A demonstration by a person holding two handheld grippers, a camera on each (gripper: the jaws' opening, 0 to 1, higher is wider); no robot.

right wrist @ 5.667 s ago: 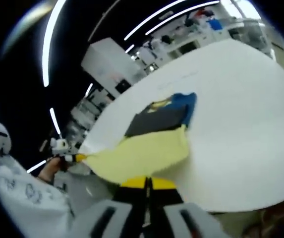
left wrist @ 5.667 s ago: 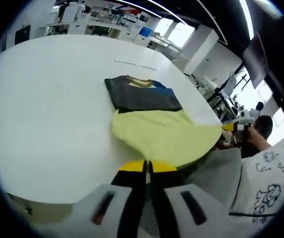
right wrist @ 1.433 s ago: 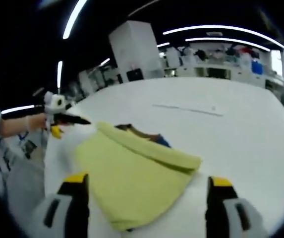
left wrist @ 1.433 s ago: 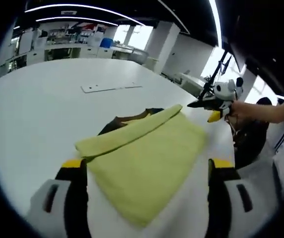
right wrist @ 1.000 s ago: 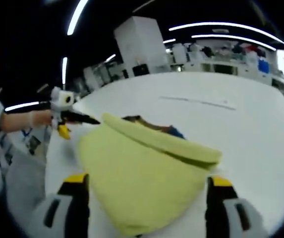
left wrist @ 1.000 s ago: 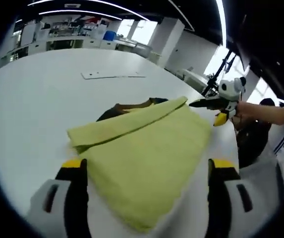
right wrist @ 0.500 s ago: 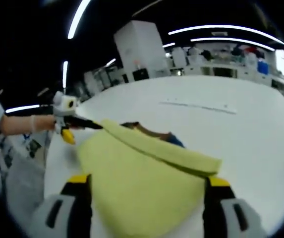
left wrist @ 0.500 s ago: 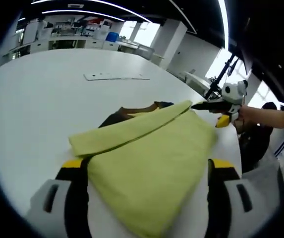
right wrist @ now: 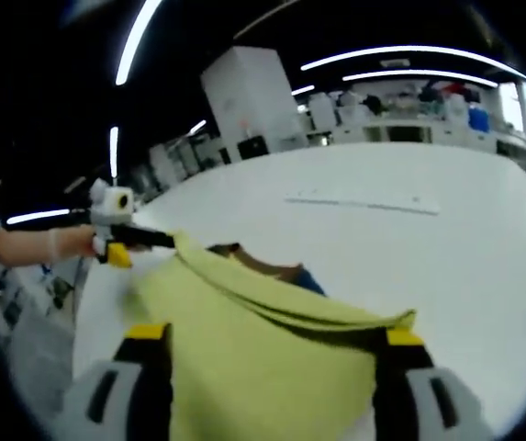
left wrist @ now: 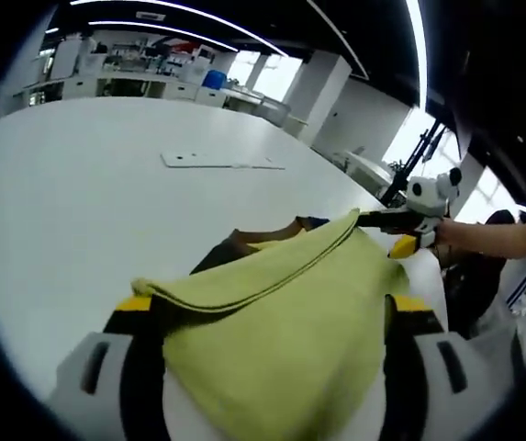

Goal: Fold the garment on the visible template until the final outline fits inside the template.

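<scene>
Garment (left wrist: 281,312) on table (left wrist: 70,202), between both grippers' jaws.

No words, numbers or signs can be read in either view. A flat white strip (left wrist: 221,162) is seen lying on the bench (left wrist: 70,211), but nothing can be made out on it (it is too far off and too blurry). Nothing is printed on the yellow garment (left wrist: 281,312) either.
</scene>
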